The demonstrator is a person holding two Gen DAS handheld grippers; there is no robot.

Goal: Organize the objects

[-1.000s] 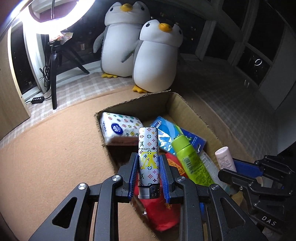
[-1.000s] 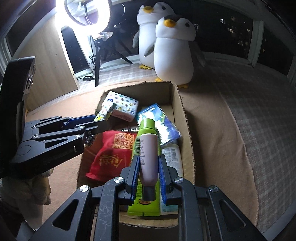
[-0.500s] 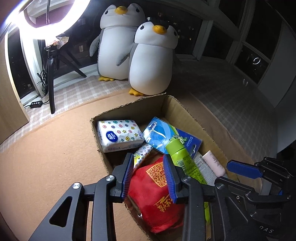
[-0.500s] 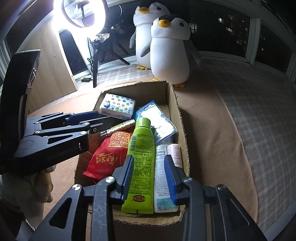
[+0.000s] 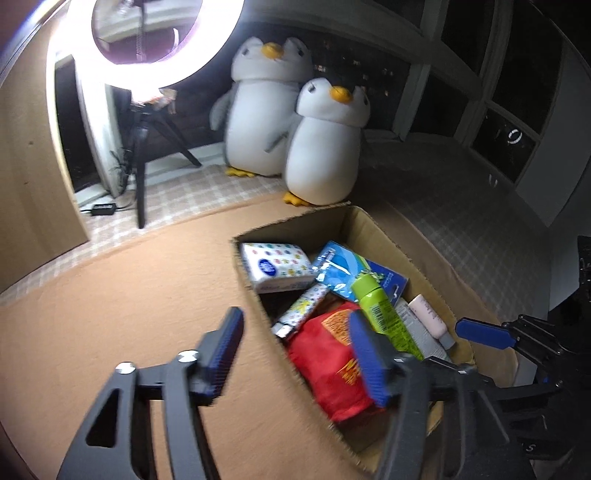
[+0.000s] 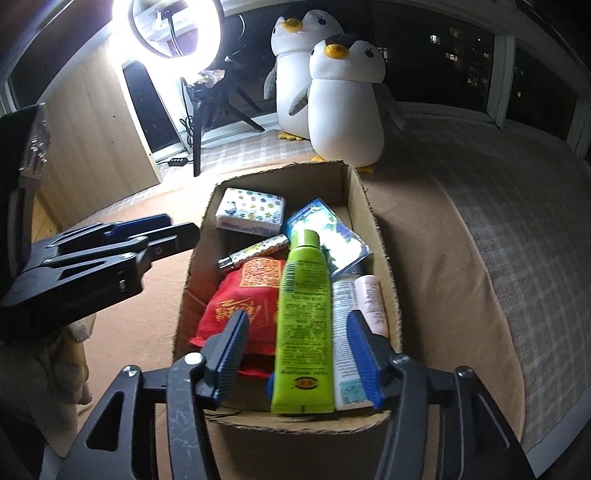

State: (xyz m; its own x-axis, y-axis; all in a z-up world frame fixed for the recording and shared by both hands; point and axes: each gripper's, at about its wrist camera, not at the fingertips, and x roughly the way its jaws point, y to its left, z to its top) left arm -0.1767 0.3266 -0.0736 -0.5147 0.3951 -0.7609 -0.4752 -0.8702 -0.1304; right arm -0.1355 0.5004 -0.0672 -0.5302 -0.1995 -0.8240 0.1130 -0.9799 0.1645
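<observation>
A cardboard box point(image 6: 371, 206) point(image 5: 373, 225) stands on the tan cloth. In it lie a patterned lighter point(image 6: 255, 252) point(image 5: 301, 310), a pink tube point(image 6: 373, 302) point(image 5: 430, 319), a green tube point(image 6: 304, 314) point(image 5: 380, 314), a red pouch point(image 6: 243, 299) point(image 5: 332, 362), a tissue pack point(image 6: 251, 214) point(image 5: 275, 267) and a blue packet point(image 6: 325, 236) point(image 5: 347, 269). My left gripper point(image 5: 299, 360) is open and empty over the box's left wall. My right gripper point(image 6: 295, 360) is open and empty over the box's near end.
Two plush penguins point(image 6: 343, 99) point(image 5: 325, 147) stand behind the box. A ring light on a tripod point(image 6: 173, 26) point(image 5: 147, 40) stands at the back left beside a wooden panel point(image 6: 92, 122). A checked blanket point(image 6: 517, 206) covers the right side.
Both grippers opened: the left dropped the patterned lighter into the box, the right dropped the pink tube. Both then drew back from the box with jaws wider, the left shifting leftward.
</observation>
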